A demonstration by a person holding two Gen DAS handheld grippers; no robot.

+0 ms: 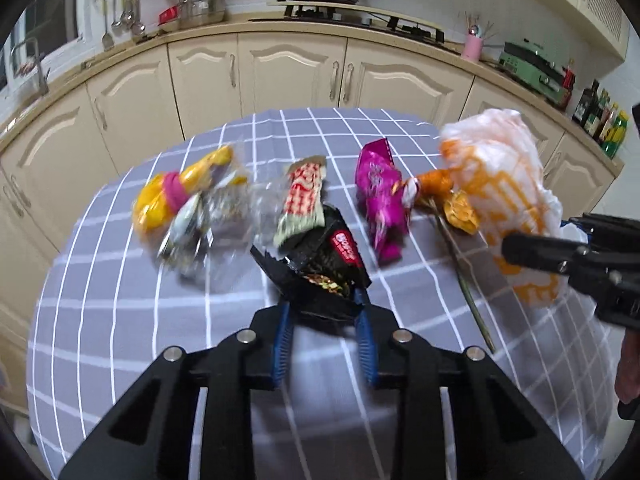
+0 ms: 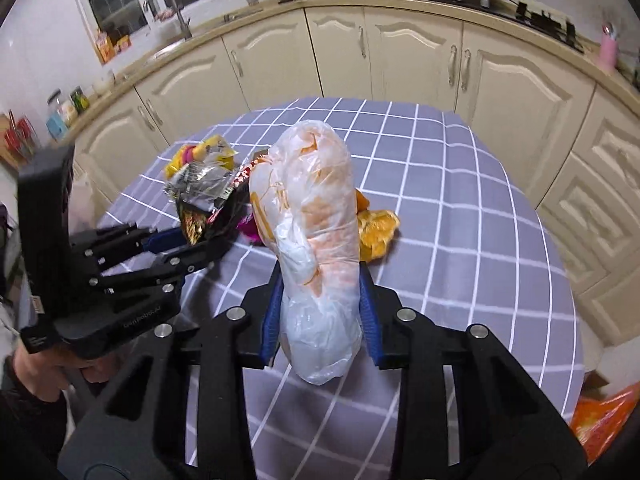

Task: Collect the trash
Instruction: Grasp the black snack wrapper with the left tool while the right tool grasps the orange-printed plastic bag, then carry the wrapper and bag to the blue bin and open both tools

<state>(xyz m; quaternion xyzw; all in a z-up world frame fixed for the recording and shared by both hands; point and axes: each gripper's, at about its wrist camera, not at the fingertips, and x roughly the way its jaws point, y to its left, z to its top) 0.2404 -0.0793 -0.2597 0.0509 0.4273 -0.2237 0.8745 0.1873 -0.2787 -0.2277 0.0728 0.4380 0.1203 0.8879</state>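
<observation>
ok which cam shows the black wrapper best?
Left wrist. The black wrapper sits centred between the left gripper fingers, red label and torn edge clear. In the right wrist view only a sliver of it shows at that gripper's tip, partly behind the plastic bag.

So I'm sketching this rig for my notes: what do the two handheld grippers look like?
Both look alike. The left gripper and the right gripper have matte black angular bodies with slotted cut-outs, round silver pins at the linkage joints, and two slim fingers faced with ribbed blue pads. The left's housing carries small pale lettering, too small to read.
</observation>
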